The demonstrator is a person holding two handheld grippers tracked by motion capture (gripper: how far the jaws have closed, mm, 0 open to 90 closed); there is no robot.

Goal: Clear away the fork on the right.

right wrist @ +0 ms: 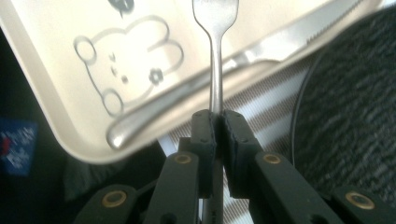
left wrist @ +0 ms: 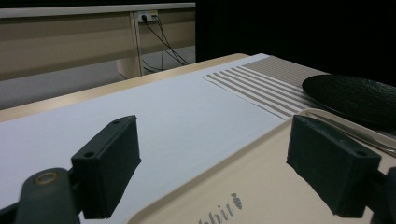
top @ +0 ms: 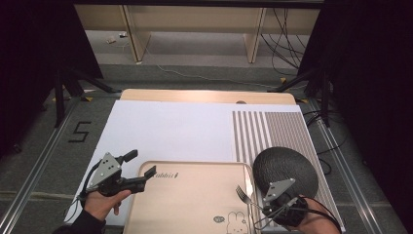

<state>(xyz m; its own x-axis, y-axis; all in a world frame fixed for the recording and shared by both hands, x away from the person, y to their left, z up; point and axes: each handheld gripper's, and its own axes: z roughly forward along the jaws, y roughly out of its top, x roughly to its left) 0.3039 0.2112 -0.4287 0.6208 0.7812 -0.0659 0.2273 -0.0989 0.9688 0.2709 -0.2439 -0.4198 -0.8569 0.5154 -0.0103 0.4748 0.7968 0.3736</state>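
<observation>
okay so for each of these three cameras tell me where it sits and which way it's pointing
High view: above the person's side, looking forward and down on the table; both hands and tongs show.
Left gripper view: rides the left tongs, looking level across the tray toward the black plate; open jaws show.
Right gripper view: rides the right tongs, looking down the fork they grip, over a knife.
All three share the tray and plate.

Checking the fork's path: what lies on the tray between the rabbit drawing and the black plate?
In the right gripper view, a knife lies along the tray rim there; the right gripper holds the fork above it.
</observation>
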